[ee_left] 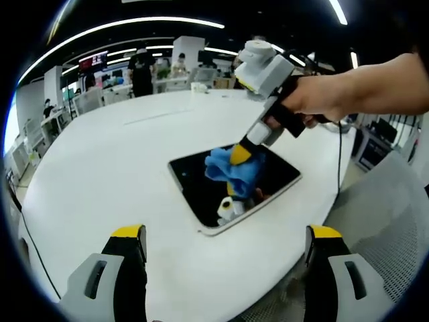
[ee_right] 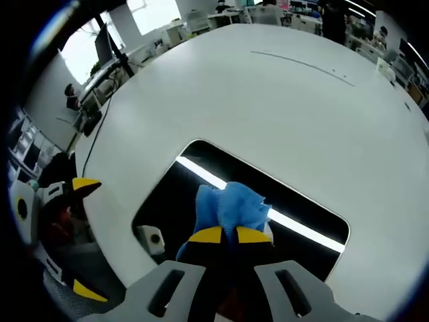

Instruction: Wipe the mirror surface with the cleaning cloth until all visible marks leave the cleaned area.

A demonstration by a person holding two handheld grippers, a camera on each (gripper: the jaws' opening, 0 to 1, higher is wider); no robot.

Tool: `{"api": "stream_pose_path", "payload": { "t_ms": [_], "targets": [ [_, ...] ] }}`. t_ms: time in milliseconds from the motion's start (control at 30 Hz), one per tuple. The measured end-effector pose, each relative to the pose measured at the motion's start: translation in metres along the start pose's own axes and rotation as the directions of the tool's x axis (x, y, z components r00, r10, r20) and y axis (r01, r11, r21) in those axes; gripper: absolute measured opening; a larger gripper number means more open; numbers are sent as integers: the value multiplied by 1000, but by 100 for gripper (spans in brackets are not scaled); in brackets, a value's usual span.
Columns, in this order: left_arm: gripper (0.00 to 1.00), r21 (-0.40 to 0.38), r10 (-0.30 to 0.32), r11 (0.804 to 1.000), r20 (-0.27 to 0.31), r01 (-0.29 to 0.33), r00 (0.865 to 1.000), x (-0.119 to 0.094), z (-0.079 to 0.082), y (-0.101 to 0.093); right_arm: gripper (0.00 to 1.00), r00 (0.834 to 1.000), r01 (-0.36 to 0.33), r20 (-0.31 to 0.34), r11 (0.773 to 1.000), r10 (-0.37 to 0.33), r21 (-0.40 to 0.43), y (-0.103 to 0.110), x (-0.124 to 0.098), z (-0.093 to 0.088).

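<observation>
Right tongs (ee_right: 222,236) clamp the soft, light blue cloth (ee_right: 231,204) bunched on the fragile mirror (ee_right: 167,194); left tongs (ee_left: 224,241) hover apart.

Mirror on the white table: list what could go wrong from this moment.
1. The mirror lies near the table edge, one corner close to it; a hard wipe might push it towards the edge.
2. The right gripper, its jaws shut on the blue cloth, holds it bunched, so its yellow tips may touch the glass.
3. The left gripper hangs open, apart from the mirror, so nothing steadies it.
</observation>
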State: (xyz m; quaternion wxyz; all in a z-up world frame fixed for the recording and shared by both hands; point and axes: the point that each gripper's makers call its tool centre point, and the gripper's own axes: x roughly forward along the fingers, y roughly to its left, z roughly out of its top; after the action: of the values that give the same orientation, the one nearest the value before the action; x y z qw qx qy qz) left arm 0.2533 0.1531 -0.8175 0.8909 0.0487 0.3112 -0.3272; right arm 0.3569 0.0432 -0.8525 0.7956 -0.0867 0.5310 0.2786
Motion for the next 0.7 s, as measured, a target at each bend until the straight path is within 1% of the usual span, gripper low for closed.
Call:
{"api": "stream_pose_path", "payload": {
  "t_ms": [367, 700],
  "targets": [
    [99, -6, 2, 1000, 8, -2, 1000, 0, 1, 0, 0, 1000, -7, -3, 1000, 7, 16, -12, -6, -8],
    [99, -5, 4, 1000, 7, -4, 1000, 0, 1, 1, 0, 1000, -9, -2, 1000, 9, 24, -19, -9, -14]
  ]
}}
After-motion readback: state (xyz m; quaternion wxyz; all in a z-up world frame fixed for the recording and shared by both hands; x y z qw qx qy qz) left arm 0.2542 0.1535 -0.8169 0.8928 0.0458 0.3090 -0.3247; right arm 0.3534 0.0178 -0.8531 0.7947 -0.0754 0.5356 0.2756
